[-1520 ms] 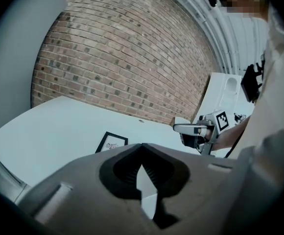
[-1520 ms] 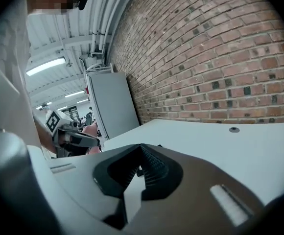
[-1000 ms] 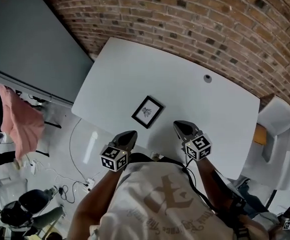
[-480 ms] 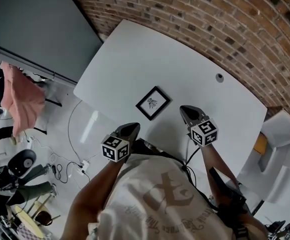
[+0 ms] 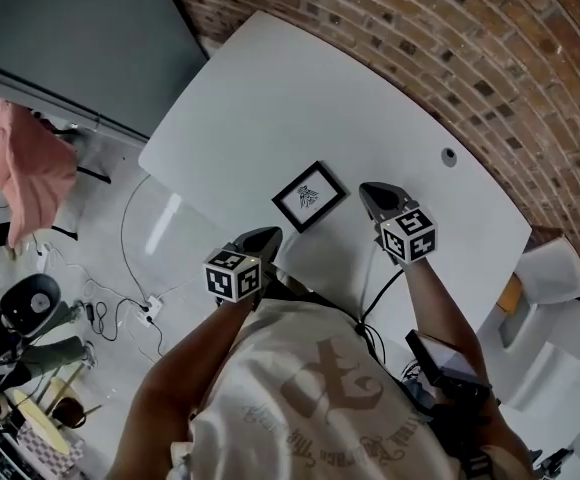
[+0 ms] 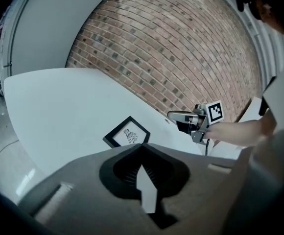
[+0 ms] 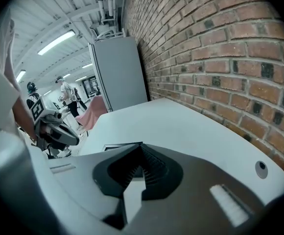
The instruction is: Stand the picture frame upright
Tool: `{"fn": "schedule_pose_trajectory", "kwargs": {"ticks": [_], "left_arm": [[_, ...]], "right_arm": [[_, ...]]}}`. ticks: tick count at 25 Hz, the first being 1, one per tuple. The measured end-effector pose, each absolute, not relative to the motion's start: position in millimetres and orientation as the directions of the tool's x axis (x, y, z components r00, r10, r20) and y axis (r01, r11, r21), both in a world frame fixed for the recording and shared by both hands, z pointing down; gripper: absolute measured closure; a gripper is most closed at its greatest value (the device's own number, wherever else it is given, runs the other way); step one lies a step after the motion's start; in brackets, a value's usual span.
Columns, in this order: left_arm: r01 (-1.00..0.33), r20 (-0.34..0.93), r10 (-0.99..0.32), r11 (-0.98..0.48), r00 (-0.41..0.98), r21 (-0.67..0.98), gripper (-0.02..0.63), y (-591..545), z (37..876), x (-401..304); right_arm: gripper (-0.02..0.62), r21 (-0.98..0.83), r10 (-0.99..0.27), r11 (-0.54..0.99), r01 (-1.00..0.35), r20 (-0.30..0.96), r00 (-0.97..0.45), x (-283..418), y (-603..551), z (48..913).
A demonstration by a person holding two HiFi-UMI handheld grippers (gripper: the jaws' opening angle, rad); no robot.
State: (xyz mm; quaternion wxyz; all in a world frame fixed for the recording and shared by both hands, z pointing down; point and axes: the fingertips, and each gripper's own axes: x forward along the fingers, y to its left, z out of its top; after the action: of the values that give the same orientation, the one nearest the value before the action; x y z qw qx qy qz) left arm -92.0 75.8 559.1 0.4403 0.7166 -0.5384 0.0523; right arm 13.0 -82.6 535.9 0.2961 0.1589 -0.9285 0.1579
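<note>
A small black picture frame lies flat on the white table, a dark drawing on white paper facing up. It also shows in the left gripper view, frame, just beyond the jaws, and only as a dark edge in the right gripper view. My left gripper is shut and empty at the table's near edge, short of the frame's near left side. My right gripper is shut and empty just right of the frame, a little apart from it.
A brick wall runs behind the table. A round cable hole sits near the table's far right. A grey panel stands at the left, with pink cloth, cables and gear on the floor. A white chair stands right.
Both grippers have moved closer to the frame, the right one drawing in beside its right edge. The head view has shifted, so the table sits higher and more turned.
</note>
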Motion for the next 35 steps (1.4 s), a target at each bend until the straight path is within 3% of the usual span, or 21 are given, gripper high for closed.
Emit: {"fn": "schedule_pose_trajectory", "kwargs": {"ticks": [13,17,23,35], "left_arm": [[-0.698,0.593,-0.685,0.170,0.424,0.696,0.601,67,595,-91],[-0.670,0.602,-0.681,0.218,0.417,0.710,0.522,60,603,-95],[-0.612,0.630,-0.675,0.324,0.384,0.721,0.465,58,614,-100],[-0.561,0.674,-0.644,0.427,0.362,0.709,0.445,43,623,-99]], "right_arm": [[0.569,-0.237,0.009,0.938,-0.255,0.750,-0.662,-31,-91,583],[0.552,-0.271,0.058,0.932,-0.240,0.766,-0.640,-44,-94,595],[0.497,-0.340,0.144,0.913,-0.225,0.786,-0.602,-49,-87,611],[0.440,-0.418,0.256,0.880,-0.227,0.818,-0.515,-57,-83,637]]}}
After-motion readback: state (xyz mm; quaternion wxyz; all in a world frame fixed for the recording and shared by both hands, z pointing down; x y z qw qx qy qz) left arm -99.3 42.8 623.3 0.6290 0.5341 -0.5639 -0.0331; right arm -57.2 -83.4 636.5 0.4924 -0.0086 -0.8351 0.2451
